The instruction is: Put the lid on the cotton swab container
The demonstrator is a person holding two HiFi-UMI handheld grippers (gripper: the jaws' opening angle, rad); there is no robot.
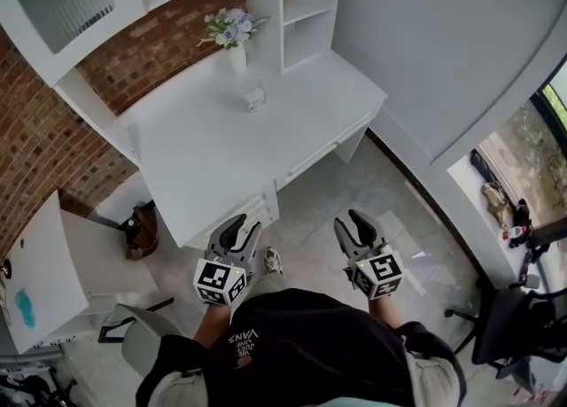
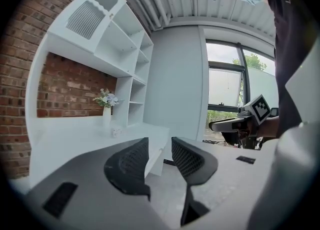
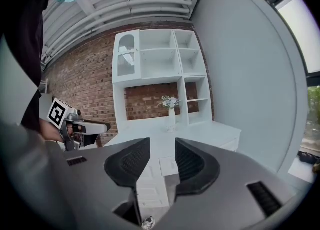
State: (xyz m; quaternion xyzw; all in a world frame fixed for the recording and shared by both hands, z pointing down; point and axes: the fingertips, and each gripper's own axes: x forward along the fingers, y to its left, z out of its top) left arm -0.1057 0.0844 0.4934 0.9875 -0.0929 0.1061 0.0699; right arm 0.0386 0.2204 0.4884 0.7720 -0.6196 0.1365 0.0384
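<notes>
The small pale cotton swab container [image 1: 255, 99] stands on the white table [image 1: 204, 166], near the white vase of flowers [image 1: 236, 55]. The left gripper [image 1: 241, 230] and the right gripper [image 1: 356, 223] are well apart from it, both with jaws apart and nothing between them.
</notes>
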